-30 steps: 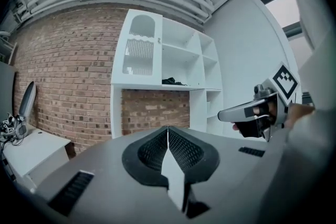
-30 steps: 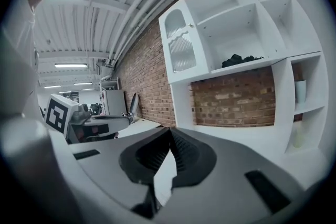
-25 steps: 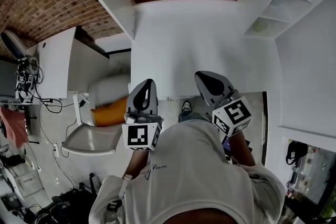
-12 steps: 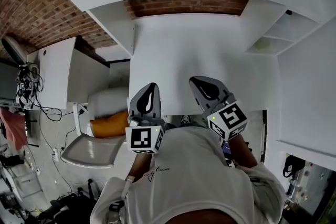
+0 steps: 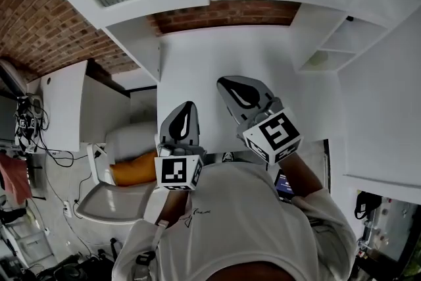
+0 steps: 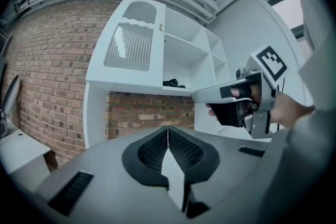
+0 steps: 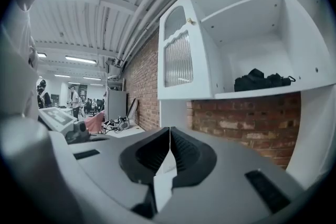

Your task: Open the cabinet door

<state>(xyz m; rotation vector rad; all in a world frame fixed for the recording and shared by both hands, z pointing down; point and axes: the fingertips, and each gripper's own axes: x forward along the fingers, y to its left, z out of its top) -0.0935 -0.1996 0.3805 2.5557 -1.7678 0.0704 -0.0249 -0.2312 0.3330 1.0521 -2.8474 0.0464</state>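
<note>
white cabinet, one ribbed door open, two grippers, left gripper, right gripper, all fingers pressed together

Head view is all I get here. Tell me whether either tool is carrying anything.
Observer: Neither. The left tool and the right tool each have their jaws pressed together on nothing.
Operator: Find me a handle on the cabinet door.
Observer: The right gripper view shows a small knob high on the cabinet door, on the edge beside the open shelves.
Operator: Check the room for bystanders.
Observer: That same view shows people standing far off at its left, well away from the door.
</note>
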